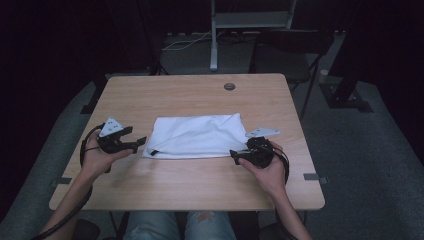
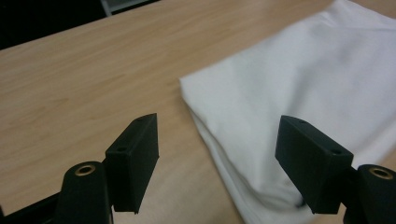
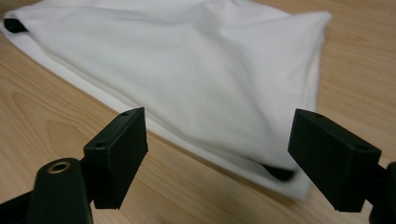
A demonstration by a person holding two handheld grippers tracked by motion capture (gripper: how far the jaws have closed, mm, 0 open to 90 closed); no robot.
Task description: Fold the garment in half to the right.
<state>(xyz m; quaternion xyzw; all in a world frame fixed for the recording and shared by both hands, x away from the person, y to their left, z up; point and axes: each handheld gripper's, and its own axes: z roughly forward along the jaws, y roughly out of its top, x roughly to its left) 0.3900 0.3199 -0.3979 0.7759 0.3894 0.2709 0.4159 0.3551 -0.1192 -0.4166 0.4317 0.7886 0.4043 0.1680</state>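
L tongs (image 1: 140, 143) open | white cloth (image 1: 197, 136) folded, table ctr | R tongs (image 1: 234, 155) open

The high view is taken from above the person's side of the wooden table (image 1: 200, 187). It looks forward and down, from far enough for the whole tabletop and the dark floor behind it to be seen.

The left gripper view is taken from low down, very close, along the left gripper (image 2: 217, 154). It is pointed at one corner of the folded white cloth (image 2: 299, 88).

The right gripper view is taken just as low and close, along the right gripper (image 3: 217, 154), at the cloth's other end.

The cloth and the tabletop are shared by all three views.
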